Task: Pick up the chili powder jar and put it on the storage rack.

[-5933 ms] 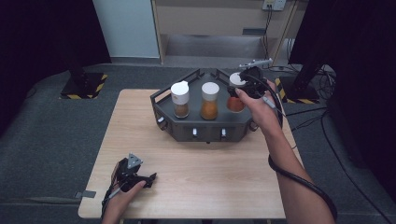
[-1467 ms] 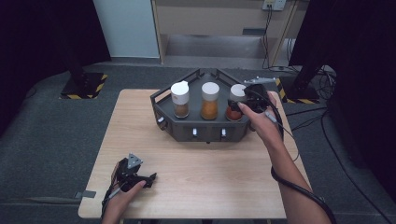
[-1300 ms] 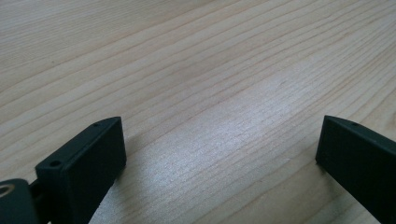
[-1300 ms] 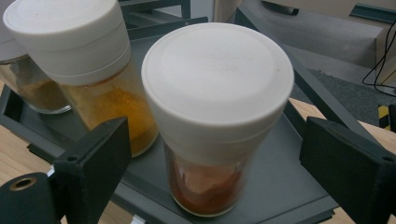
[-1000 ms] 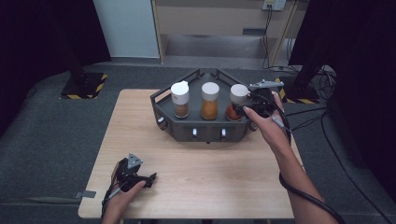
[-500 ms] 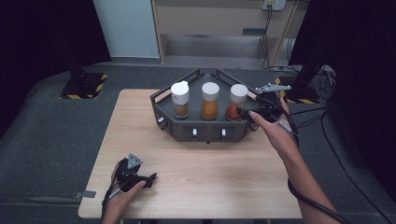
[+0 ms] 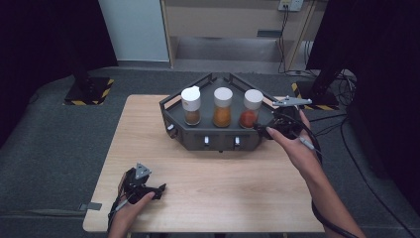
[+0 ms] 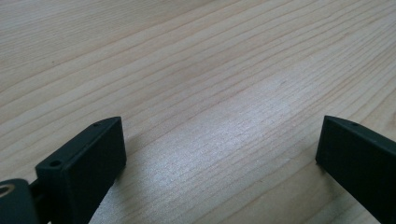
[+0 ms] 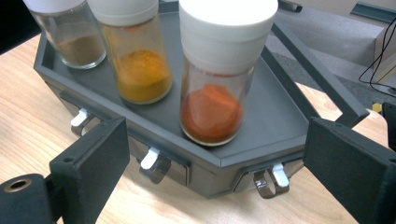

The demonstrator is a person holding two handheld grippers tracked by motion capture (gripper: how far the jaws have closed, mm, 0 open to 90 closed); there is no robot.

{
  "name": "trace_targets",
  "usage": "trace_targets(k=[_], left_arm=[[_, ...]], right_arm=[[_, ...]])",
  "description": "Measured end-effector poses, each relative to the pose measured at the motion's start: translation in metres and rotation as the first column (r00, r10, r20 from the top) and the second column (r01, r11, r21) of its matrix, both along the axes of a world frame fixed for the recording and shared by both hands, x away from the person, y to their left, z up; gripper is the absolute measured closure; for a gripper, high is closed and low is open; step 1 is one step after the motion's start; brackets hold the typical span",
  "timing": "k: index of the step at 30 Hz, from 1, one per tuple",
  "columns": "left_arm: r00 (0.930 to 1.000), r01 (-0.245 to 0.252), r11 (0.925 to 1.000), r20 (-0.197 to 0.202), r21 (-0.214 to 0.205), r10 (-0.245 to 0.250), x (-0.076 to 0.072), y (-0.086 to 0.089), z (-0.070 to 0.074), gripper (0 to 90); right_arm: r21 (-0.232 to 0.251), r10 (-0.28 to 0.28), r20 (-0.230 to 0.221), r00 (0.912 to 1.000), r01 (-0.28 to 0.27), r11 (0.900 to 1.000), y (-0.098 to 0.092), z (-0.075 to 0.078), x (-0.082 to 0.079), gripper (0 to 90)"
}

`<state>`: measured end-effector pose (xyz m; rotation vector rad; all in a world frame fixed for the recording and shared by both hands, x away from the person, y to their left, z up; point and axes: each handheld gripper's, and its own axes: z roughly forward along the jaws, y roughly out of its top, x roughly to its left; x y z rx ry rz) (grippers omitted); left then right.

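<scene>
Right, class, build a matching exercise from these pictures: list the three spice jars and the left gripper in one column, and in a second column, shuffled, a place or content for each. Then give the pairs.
Column one:
1. left jar
2. middle jar
3. right jar
4. left gripper

Column two:
A. orange-yellow powder
B. jaws open over bare wooden table
C. red powder, nearest the right gripper
D. brown powder

Pairs: 1-D, 2-A, 3-C, 4-B. All three jars stand upright in the grey tray.
</scene>
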<state>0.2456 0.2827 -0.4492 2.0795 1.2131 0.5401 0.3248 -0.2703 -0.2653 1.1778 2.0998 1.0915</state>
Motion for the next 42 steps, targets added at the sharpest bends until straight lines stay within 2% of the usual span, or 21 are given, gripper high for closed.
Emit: trace_targets(k=[9, 17, 26, 42], left_arm=[[1.0, 0.0, 1.0, 0.0, 0.0, 0.0, 0.0, 0.0, 0.0, 0.0], [1.0, 0.0, 1.0, 0.0, 0.0, 0.0, 0.0, 0.0, 0.0, 0.0], [1.0, 0.0, 1.0, 0.0, 0.0, 0.0, 0.0, 0.0, 0.0, 0.0], [1.0, 0.0, 1.0, 0.0, 0.0, 0.0, 0.0, 0.0, 0.0, 0.0]], right_arm=[[-0.018, 0.011, -0.014, 0.9998, -0.012, 0.9998, 0.0, -0.008, -0.013, 7.1], [-0.027, 0.009, -0.038, 0.9993, -0.01, 0.9996, -0.006, -0.019, -0.017, 6.9], [-0.025, 0.017, -0.035, 0.9992, -0.018, 0.9995, -0.009, -0.022, -0.024, 6.8], [-0.029, 0.037, -0.046, 0.9983, -0.038, 0.9988, -0.006, -0.036, -0.036, 6.4]])
